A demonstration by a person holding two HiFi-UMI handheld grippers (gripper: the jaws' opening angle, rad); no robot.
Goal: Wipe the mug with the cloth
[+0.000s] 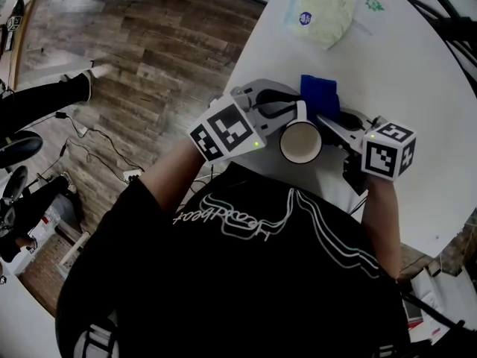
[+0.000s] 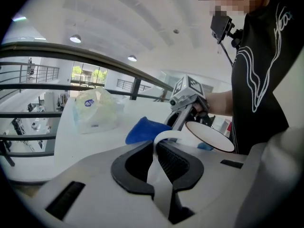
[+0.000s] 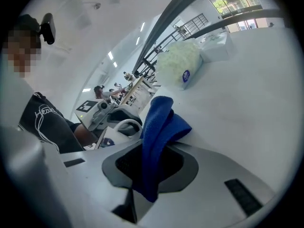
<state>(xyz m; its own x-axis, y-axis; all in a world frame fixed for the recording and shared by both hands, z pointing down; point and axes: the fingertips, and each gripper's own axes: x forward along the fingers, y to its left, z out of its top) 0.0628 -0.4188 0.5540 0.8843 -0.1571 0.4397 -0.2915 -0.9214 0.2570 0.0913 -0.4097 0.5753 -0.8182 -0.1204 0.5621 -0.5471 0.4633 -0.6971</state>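
Observation:
A white mug (image 1: 300,142) hangs above the near edge of the white table (image 1: 417,73), its mouth facing up at the head camera. My left gripper (image 1: 287,112) is shut on the mug's handle (image 2: 159,175), which runs between the two dark pads; the mug's rim (image 2: 209,136) shows just beyond. My right gripper (image 1: 333,122) is shut on a blue cloth (image 3: 156,132), which stands bunched up out of its jaws. In the head view the cloth (image 1: 320,95) lies right behind the mug, close to it; whether they touch I cannot tell.
A clear plastic bag (image 1: 322,10) of pale green stuff lies at the table's far side, with a small white carton (image 3: 216,49) beside it. Wooden floor (image 1: 149,58) with cables lies to the left of the table. The person's black-shirted body fills the near side.

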